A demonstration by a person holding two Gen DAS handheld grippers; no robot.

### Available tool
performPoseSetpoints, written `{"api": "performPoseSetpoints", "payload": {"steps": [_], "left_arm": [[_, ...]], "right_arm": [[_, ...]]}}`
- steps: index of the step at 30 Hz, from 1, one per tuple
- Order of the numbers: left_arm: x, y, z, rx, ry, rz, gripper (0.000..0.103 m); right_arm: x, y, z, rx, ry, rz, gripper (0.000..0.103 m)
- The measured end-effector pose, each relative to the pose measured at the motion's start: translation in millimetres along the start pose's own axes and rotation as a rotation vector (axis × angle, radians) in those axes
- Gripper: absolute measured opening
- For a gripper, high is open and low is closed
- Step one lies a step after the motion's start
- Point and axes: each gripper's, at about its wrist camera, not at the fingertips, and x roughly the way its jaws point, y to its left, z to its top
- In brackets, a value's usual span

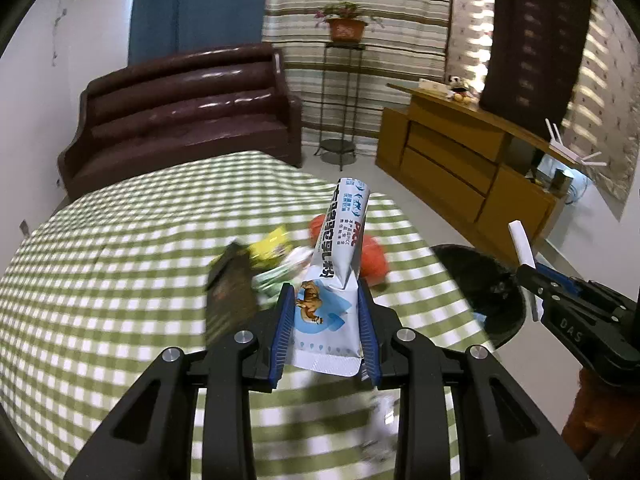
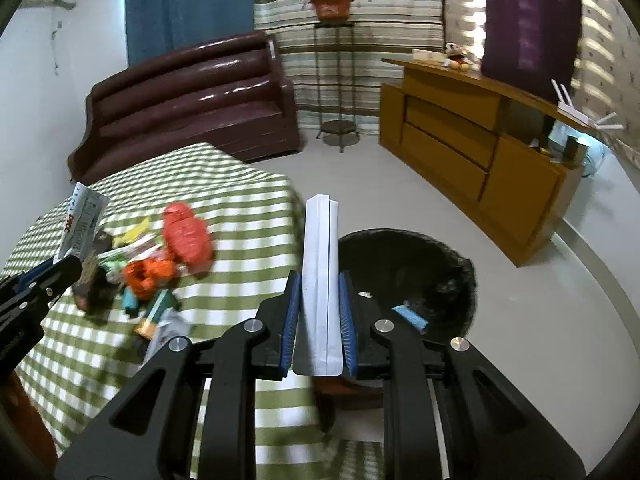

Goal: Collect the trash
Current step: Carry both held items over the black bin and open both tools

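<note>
In the left wrist view, the left gripper (image 1: 326, 320) pinches a white-and-blue printed sachet (image 1: 336, 268) between its blue fingers (image 1: 282, 328), the packet standing up above the green checked tabletop (image 1: 100, 280). More trash lies just beyond: a dark wrapper (image 1: 230, 280), a yellow packet (image 1: 270, 244) and an orange-red bag (image 1: 372, 256). At the right edge the right gripper (image 1: 528, 276) carries a white packet (image 1: 522, 244) near the black-lined bin (image 1: 480, 280). In the right wrist view, the right gripper (image 2: 319, 312) has its fingers (image 2: 291, 312) pressed onto that folded white packet (image 2: 320, 272), poised at the tabletop's (image 2: 240, 208) edge with the bin (image 2: 408, 276) just ahead and below. The step in hand appears to be carrying both pieces to the bin; next, each gripper needs to come over the opening and spread its fingers.
</note>
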Motion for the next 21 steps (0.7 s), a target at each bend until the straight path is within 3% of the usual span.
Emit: {"api": "performPoseSetpoints", "payload": {"steps": [21], "left_arm": [[66.1,-108.1,28.0,0.124,0.024,-0.072,0.032]], "right_arm": [[34.9,-93.3,9.9,0.083,-0.012,-0.051,0.019]]}}
